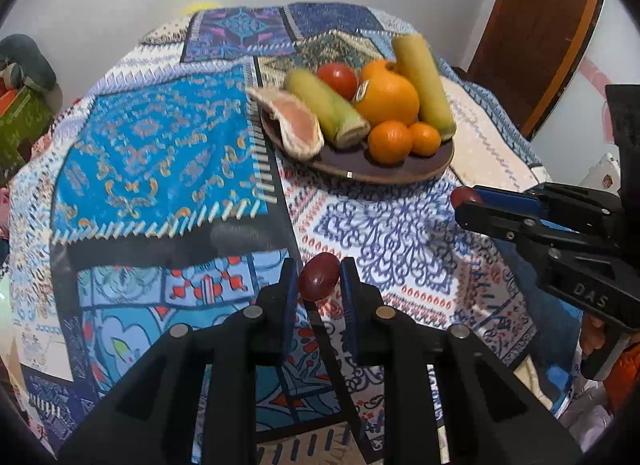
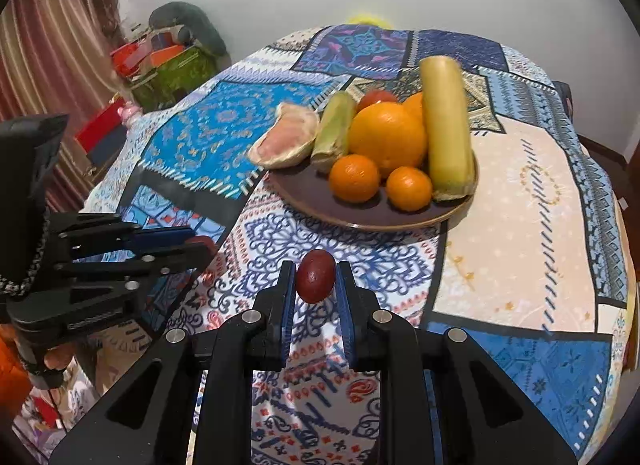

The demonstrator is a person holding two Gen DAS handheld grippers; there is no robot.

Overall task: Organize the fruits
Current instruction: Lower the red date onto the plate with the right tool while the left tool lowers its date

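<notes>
A brown plate on the patterned cloth holds a large orange, two small oranges, a tomato, two green cane pieces and a pomelo slice. My left gripper is shut on a small dark red fruit, above the cloth in front of the plate; it also shows in the right wrist view. My right gripper is shut on another small dark red fruit; it also shows in the left wrist view.
The round table is covered by a blue patchwork cloth. A brown door stands behind on the right. Boxes and a green bin sit by the striped curtain on the left.
</notes>
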